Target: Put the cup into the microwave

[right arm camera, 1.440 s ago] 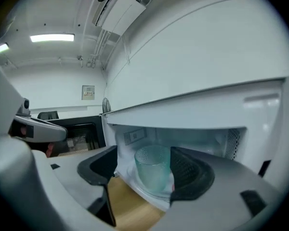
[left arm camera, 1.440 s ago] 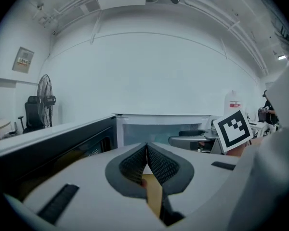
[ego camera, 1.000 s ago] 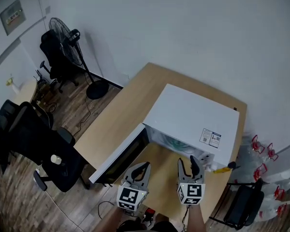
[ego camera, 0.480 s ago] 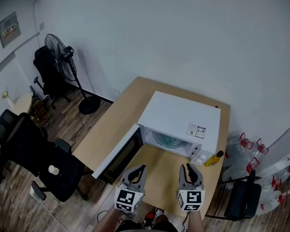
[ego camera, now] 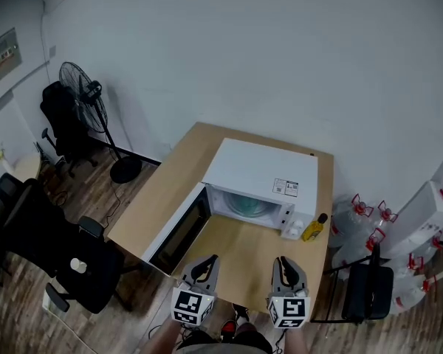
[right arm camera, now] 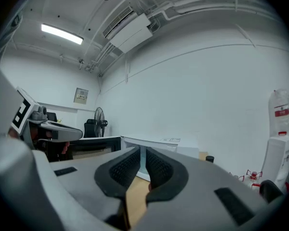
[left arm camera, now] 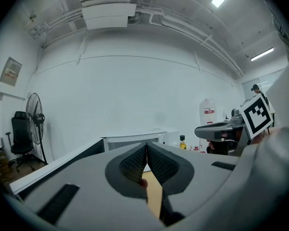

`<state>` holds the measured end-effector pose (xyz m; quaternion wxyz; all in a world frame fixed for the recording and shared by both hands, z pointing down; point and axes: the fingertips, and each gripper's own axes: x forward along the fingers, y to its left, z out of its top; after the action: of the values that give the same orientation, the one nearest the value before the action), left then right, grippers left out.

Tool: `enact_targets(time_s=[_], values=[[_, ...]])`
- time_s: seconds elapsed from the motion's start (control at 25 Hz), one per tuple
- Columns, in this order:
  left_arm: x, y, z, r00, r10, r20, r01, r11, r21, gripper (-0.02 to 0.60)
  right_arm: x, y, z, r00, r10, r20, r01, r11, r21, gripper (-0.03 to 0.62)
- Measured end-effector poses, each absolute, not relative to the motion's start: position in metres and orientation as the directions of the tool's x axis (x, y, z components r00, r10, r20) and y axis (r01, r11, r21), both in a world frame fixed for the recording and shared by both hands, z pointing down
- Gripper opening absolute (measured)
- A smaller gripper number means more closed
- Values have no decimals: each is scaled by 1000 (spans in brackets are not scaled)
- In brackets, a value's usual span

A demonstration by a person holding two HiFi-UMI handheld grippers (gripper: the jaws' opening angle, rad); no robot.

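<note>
Head view: the microwave [ego camera: 262, 169] stands at the far side of the surface [ego camera: 240, 245], at 12 o'clock from the person. Its door [ego camera: 179, 226] is swung wide toward 8 o'clock, so the cavity faces the person.

Cup: a pale teal rounded shape [ego camera: 247, 206] sits inside the cavity, on its floor. It is judged to be the cup, though it is too small to confirm. No cup is seen elsewhere on the surface, so the placing step looks done.

Left tongs [ego camera: 204, 265]: clenched, with the pads meeting at the tip and nothing between them.

Right tongs [ego camera: 286, 264]: the jaws are closing. Only a narrow slit is left, the microwave front shows through it, and nothing is held.

Position: both tongs are at 6 o'clock, at the near edge of the surface. They are well apart from the microwave and point roughly level at it. Held this far back, they are clear of the door's swing. That fits empty tools with the load already delivered.

Also noted: a yellow bottle [ego camera: 314, 227] stands just beside the microwave's control side, at 3 o'clock of the cavity. It is out of the door's path.

Remaining, as a judgement: the door is not yet shut. The left tongs are nearer its free edge.
</note>
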<state>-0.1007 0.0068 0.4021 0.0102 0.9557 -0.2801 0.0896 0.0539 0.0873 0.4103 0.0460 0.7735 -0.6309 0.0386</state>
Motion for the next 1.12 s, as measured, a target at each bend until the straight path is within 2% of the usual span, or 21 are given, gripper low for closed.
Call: enact_targets(time_s=[0.48, 1.12], values=[[-115, 42, 406, 845, -501, 187, -504, -863, -29, 23, 33, 141, 424, 247, -960, 128, -968, -251, -11, 28], [-121, 41, 405, 838, -513, 185, -517, -855, -31, 25, 31, 142, 423, 241, -962, 128, -970, -244, -8, 18]])
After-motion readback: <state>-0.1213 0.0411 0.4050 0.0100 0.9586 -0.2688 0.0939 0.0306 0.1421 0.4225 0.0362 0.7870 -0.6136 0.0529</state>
